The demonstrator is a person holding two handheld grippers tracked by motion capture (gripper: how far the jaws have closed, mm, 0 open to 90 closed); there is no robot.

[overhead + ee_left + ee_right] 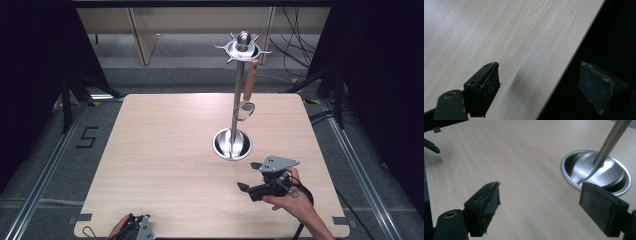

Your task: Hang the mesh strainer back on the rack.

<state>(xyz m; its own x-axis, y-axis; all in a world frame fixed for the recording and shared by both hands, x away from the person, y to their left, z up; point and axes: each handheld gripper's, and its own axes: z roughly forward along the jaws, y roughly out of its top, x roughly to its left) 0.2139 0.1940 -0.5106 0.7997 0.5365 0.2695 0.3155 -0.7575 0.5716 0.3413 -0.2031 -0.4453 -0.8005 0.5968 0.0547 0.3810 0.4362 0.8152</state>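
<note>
We are holding the right gripper (248,189) with its black jaws standing wide apart and nothing between them, the pads hanging just over bare wood, and in the right gripper view the round, dished steel base (596,171) of the utensil stand is lying just beyond the right-hand pad. The left gripper (136,228) is resting at the near edge of the pale wooden table (165,150), its jaws also spread wide and empty, one pad over the wood and the other out past the table's edge. Moving outward, the slim steel pole (235,102) is rising from that base to a spiked hanger ring (242,47) with a ball on top, and the wooden-handled small steel strainer (248,92) is hanging from one hook, its mesh bowl close beside the pole. We judge that the hanging is done and we are drawing the right hand clear. To do this well, we are keeping the jaws open, backing off low and away from the base so no pad clips the rim, and watching that the strainer is hanging quietly before we rest the hand.
</note>
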